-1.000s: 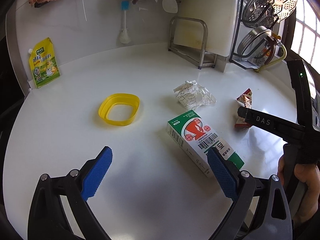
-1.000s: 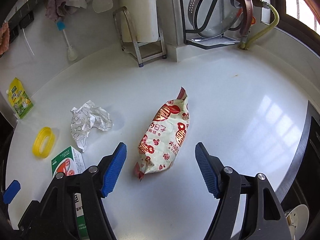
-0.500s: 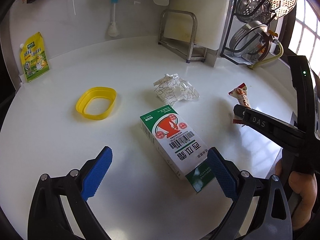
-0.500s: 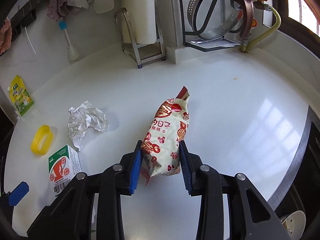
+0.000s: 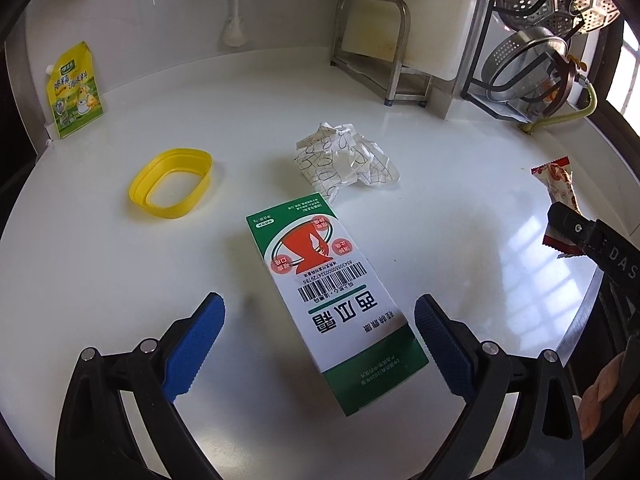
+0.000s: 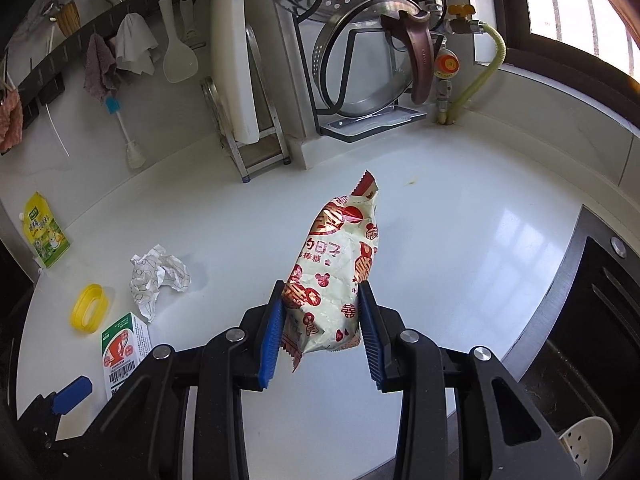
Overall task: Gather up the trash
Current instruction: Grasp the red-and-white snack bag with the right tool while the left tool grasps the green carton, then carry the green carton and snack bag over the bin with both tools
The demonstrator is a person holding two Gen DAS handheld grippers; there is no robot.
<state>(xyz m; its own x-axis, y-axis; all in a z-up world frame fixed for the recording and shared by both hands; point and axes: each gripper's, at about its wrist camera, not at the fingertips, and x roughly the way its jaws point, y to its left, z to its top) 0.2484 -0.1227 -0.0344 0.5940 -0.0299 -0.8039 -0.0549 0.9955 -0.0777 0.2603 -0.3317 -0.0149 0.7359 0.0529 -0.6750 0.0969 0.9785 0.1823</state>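
My right gripper [image 6: 322, 320] is shut on a red-and-cream snack bag [image 6: 338, 272], which hangs lifted above the white counter [image 6: 460, 240]. In the left wrist view the same bag [image 5: 558, 184] shows at the right edge, pinched by the right gripper's black fingers [image 5: 576, 232]. A green-and-white carton [image 5: 334, 292] lies flat on the counter between the blue pads of my left gripper [image 5: 320, 344], which stands open without touching it. Behind the carton lies a crumpled sheet of printed paper [image 5: 346, 158], and a yellow plastic ring [image 5: 172, 182] sits to its left.
A yellow-green pouch [image 5: 74, 90] leans on the back wall at the left. A metal stand with a white board [image 5: 396, 40] and a rack of steamer trays [image 5: 552, 28] line the back. A dark stove edge [image 6: 580, 300] borders the counter's right side.
The right gripper closed on the snack bag and lifted it off the counter. The left gripper moved right and lower, bringing the carton from beside its right pad to between its open jaws.
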